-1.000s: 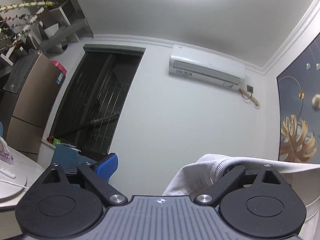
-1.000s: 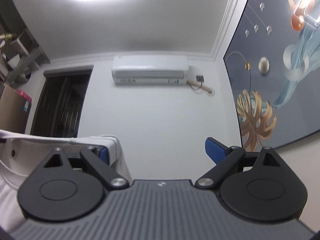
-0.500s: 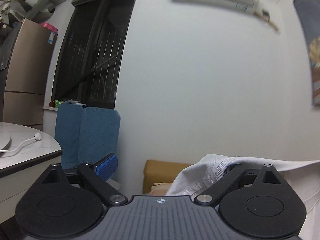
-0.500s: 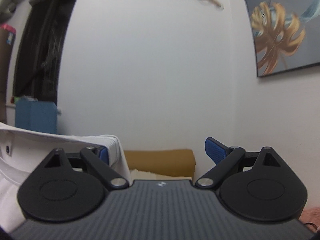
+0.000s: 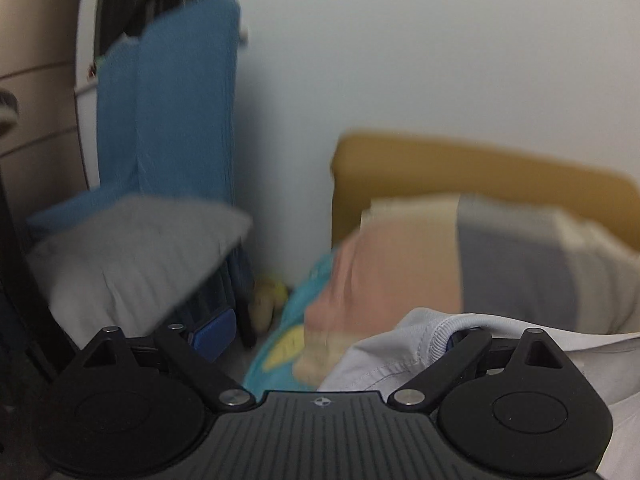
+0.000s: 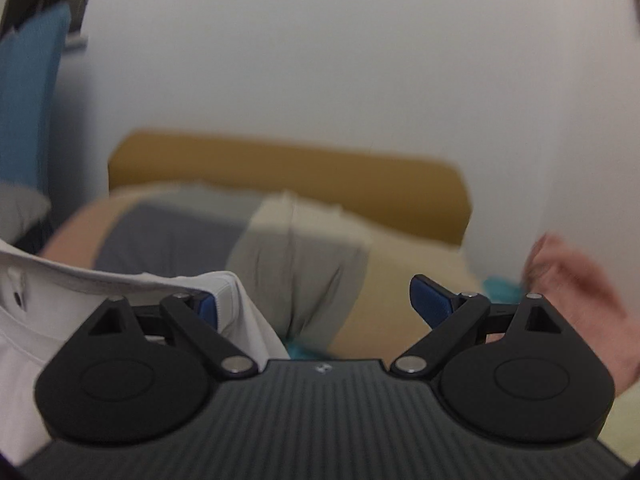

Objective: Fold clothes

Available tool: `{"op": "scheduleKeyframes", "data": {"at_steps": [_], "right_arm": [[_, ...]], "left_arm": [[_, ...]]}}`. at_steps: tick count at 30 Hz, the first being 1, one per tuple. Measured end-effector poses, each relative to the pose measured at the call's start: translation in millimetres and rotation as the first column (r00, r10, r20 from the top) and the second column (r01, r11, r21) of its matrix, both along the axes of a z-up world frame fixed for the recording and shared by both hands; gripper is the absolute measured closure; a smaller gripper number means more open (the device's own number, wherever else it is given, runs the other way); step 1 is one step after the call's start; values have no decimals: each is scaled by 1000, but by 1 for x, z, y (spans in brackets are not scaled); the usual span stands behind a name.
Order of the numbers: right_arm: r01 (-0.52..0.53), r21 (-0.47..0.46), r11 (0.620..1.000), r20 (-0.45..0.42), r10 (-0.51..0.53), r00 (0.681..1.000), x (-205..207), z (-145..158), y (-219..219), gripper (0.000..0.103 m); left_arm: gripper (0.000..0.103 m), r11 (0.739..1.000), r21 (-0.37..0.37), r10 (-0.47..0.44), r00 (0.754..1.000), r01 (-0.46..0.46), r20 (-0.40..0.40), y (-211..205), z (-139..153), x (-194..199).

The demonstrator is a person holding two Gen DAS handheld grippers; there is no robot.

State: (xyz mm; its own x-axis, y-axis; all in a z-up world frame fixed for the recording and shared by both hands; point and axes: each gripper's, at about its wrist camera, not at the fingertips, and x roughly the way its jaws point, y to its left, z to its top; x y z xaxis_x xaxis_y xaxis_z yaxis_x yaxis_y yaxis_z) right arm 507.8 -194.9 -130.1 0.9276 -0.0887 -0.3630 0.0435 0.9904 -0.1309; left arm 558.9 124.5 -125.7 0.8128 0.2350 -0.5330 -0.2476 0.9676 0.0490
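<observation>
A white garment with a ribbed hem hangs over the right finger of my left gripper. That gripper's jaws stand wide apart, with its blue left pad bare. The same white garment drapes over the left finger of my right gripper, also spread wide, and stretches off to the left with a small dark button showing. The cloth lies over one finger of each gripper and is not pinched between two. Both views are blurred by motion.
Ahead lies a bed with a mustard headboard and pink, grey and beige bedding. A blue folded frame and grey pillow stand left. Teal cloth lies below. A pink blurred shape is at right.
Both views have swung down from the ceiling and air conditioner to the bed. The white garment stays draped over the same fingers, and the jaws remain spread.
</observation>
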Motion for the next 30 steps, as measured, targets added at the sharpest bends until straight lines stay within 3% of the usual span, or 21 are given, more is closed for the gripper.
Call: {"op": "scheduleKeyframes", "data": {"at_steps": [4,6,9,10,11,13,18,20,26,30], "right_arm": [[-64,85,994,-202,80,976,49,-50,6,9],[-108,147,983,-331,152,931,72,-65,13,9],[-161,194,968,-487,238,841,86,-77,30,9],[-173,214,961,-519,262,813,89,-78,34,9],[-175,241,955,-515,278,811,87,-75,35,9],[-174,292,940,-496,305,813,81,-69,38,9],[-167,365,916,-320,292,901,34,-37,33,9],[-188,360,914,-253,290,923,5,-22,33,9],[-225,348,910,-135,287,948,-112,30,22,9],[-211,375,903,-84,260,962,-205,66,13,9]], "left_arm": [[6,998,-43,-52,977,44,-208,13,-39,40],[7,996,-70,-82,947,63,-309,20,-57,60],[2,974,-183,-203,867,133,-456,29,-67,83],[2,969,-198,-223,858,145,-463,31,-63,84],[2,966,-205,-235,857,155,-459,33,-58,84],[0,964,-198,-245,879,176,-410,36,-43,73],[0,965,-186,-228,939,183,-257,41,-12,28],[0,966,-177,-222,953,187,-207,39,-3,-8],[0,975,-114,-204,974,193,-99,17,38,-132],[0,973,-140,-190,981,183,-33,2,71,-235]]}}
